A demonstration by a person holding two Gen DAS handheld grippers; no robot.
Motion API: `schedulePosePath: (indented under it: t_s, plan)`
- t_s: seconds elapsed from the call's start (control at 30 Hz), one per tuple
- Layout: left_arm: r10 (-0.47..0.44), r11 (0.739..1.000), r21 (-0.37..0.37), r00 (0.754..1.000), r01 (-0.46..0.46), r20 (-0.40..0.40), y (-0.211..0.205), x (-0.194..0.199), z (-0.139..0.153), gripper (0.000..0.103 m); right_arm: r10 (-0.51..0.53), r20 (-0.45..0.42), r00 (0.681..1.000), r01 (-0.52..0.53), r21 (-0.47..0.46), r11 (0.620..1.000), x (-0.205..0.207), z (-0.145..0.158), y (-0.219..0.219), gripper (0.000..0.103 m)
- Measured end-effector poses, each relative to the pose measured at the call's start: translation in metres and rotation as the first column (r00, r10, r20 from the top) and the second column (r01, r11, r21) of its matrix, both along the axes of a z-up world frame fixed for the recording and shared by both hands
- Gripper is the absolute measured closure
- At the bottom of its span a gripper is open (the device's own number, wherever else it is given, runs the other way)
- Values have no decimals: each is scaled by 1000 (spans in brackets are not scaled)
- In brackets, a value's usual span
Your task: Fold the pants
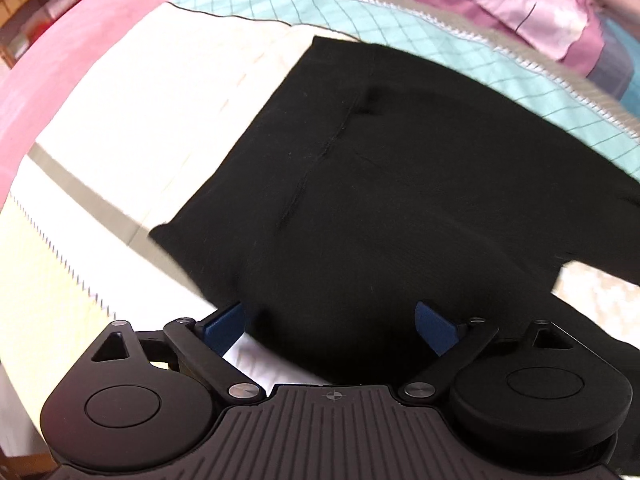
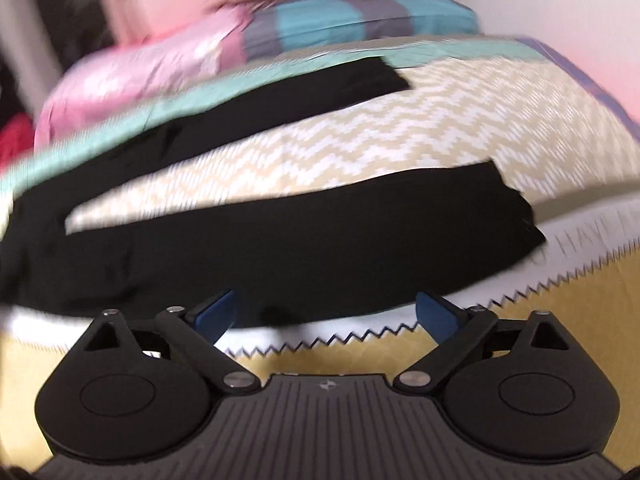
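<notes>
Left wrist view: we see the black pants (image 1: pixel 400 184) spread flat on the bed (image 1: pixel 132 120), their upper part filling the middle of the picture, with a faint seam running down the cloth and one straight edge at the far end. Our left claw (image 1: pixel 330 322) hangs above them with its blue pads (image 1: pixel 434 326) set wide apart; dark cloth shows between the pads, but we cannot see them pressing on it, so we read the claw as open and holding nothing.

From the right wrist view, blurred, the pants (image 2: pixel 304 248) lie with the two legs parted in a V, the near leg wide and ending in a straight hem, the far leg running off across a teal band of the bedcover (image 2: pixel 400 128). Between the legs the cream zigzag pattern shows. Our right claw (image 2: pixel 326 318) stands wide open just short of the near leg's edge, empty. Pink bedding (image 2: pixel 132 76) lies beyond the pants.
</notes>
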State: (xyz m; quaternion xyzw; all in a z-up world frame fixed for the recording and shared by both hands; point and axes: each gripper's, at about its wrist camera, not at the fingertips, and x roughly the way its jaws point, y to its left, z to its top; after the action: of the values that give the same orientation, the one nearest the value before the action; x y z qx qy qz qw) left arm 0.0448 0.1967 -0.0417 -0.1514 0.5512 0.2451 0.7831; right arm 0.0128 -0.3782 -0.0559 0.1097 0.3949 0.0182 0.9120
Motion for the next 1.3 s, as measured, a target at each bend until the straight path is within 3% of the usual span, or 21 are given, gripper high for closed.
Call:
schedulePosePath:
  t_s: [0.17, 0.33, 0.5, 0.8, 0.93, 1.07, 1.13, 1.2, 1.23, 1.3]
  plan:
    - [48, 986, -162, 998, -40, 45, 6, -28, 3, 0, -89, -86, 992, 108, 254, 961, 10, -6, -27, 32]
    - [129, 946, -307, 990, -105, 59, 25, -51, -14, 0, -128, -153, 980, 178, 384, 906, 4, -16, -34, 32]
    - [255, 877, -448, 958, -174, 127, 44, -77, -25, 0, -156, -165, 974, 216, 456, 863, 8, -23, -38, 31]
    - [290, 847, -507, 939, -161, 185, 61, -68, -29, 0, -273, -206, 940, 341, 592, 730, 15, -34, -56, 32]
    - [267, 853, -505, 942, -134, 201, 61, -64, -22, 0, -297, -207, 932, 361, 606, 709, 20, -38, -58, 32]
    - [289, 843, -519, 933, -141, 215, 61, -60, -24, 0, -297, -200, 934, 357, 586, 727, 23, -36, -54, 34]
    - [303, 839, -524, 926, -146, 226, 62, -62, -24, 0, -301, -196, 933, 359, 569, 740, 23, -36, -53, 43]
    - [308, 842, -516, 925, -156, 223, 62, -61, -25, 0, -305, -208, 930, 369, 540, 756, 22, -37, -52, 78]
    - [309, 843, -513, 925, -159, 221, 62, -62, -24, 0, -309, -220, 925, 379, 527, 760, 22, -38, -53, 84]
    - [315, 844, -507, 926, -173, 207, 64, -64, -25, 0, -311, -225, 923, 384, 535, 752, 21, -41, -55, 86]
